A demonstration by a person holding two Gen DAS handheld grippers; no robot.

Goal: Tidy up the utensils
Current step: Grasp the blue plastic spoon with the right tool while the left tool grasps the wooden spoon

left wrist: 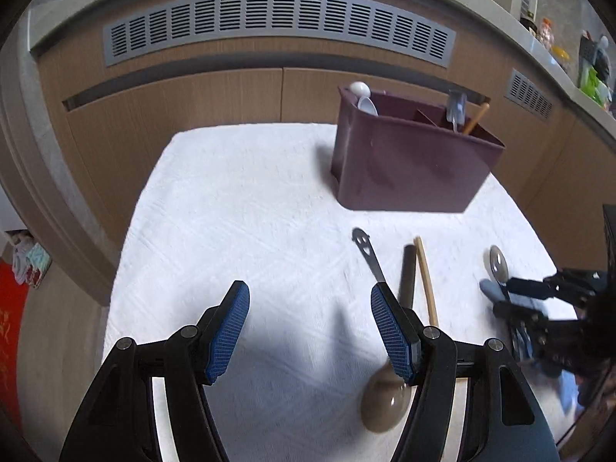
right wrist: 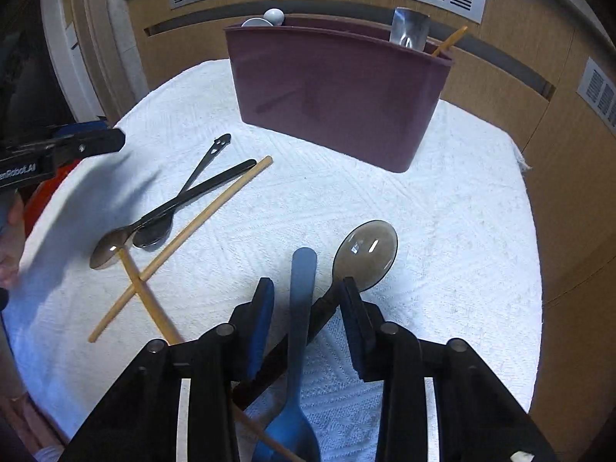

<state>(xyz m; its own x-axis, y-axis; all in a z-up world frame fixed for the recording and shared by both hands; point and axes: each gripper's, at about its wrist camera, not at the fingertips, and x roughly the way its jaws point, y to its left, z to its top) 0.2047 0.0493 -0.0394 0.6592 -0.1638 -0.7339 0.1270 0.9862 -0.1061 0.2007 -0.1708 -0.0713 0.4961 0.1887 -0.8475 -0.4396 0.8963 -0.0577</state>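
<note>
A maroon utensil caddy (left wrist: pixel 408 165) (right wrist: pixel 335 92) stands at the back of the white cloth, holding white spoons, a clear utensil and a chopstick. My left gripper (left wrist: pixel 310 308) is open and empty above the cloth; a brown spoon (left wrist: pixel 385 404) lies under its right finger. My right gripper (right wrist: pixel 308 300) is open, its fingers on either side of a blue utensil handle (right wrist: pixel 302 308) and the handle of a dark translucent spoon (right wrist: pixel 365 254), touching neither. Two metal spoons (right wrist: pixel 154 227) and two wooden chopsticks (right wrist: pixel 184 235) lie crossed to the left.
The white cloth (left wrist: pixel 250 211) covers a small table in front of wooden cabinets with a grey vent (left wrist: pixel 277 19). The table edge drops off on the left and right. The left gripper shows at the left of the right wrist view (right wrist: pixel 88 142).
</note>
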